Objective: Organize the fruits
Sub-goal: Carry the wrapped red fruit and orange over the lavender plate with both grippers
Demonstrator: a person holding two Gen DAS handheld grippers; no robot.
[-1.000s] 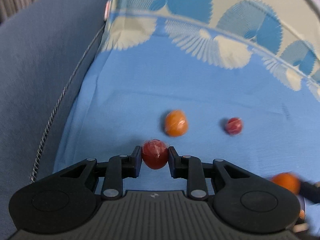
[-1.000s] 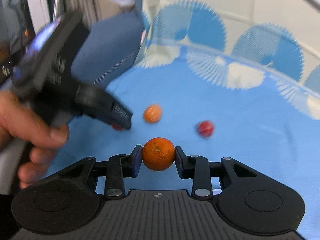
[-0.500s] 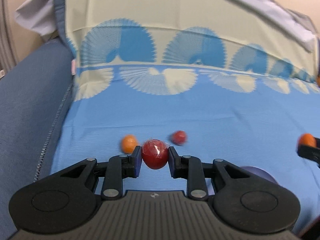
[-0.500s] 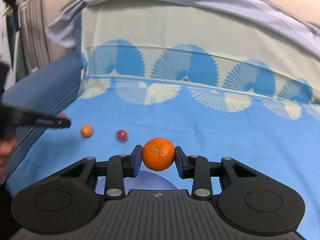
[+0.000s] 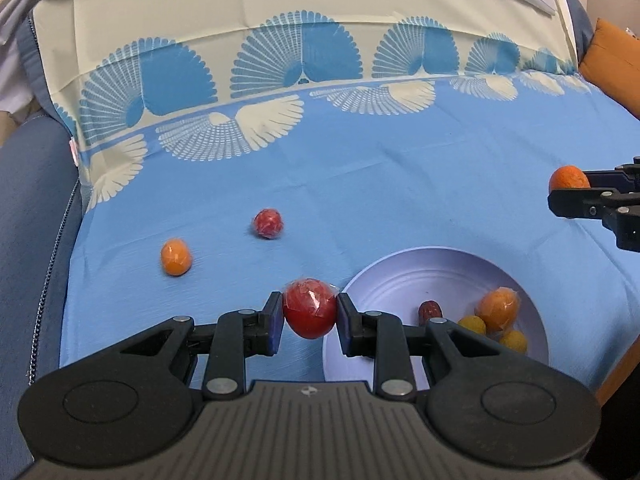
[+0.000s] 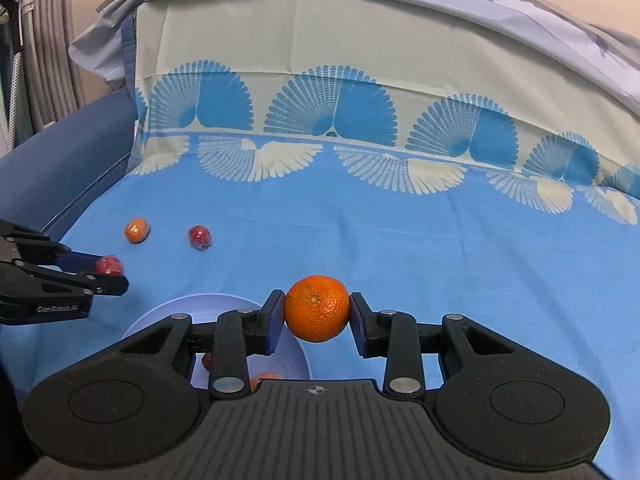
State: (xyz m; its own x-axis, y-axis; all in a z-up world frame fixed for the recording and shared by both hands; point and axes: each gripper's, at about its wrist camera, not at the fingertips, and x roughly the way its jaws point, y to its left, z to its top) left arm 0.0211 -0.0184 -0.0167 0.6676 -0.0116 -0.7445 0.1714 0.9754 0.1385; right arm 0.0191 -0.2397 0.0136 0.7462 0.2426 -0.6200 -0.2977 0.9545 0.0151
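My left gripper (image 5: 310, 322) is shut on a red fruit in clear wrap (image 5: 310, 308), held just left of a pale lilac bowl (image 5: 400, 280). The bowl holds a wrapped orange fruit (image 5: 498, 306), two small yellow fruits (image 5: 472, 325) and a small dark red one (image 5: 430, 311). My right gripper (image 6: 316, 318) is shut on a mandarin (image 6: 317, 308), above the bowl's (image 6: 192, 312) right edge. A wrapped orange fruit (image 5: 175, 257) and a wrapped red fruit (image 5: 268, 223) lie loose on the blue sheet. The right gripper (image 5: 560, 194) with its mandarin (image 5: 568, 177) shows at the left wrist view's right edge.
A blue patterned sheet (image 5: 400, 184) covers a sofa seat and backrest. The dark blue armrest (image 5: 28, 200) borders the left side. An orange cushion (image 5: 612, 60) sits at the far right. The left gripper (image 6: 114, 276) reaches in from the right wrist view's left edge.
Both grippers have swung right and pulled back from the loose fruits, each keeping its fruit. The bowl has come into view beneath them; the loose fruits now lie off to the left.
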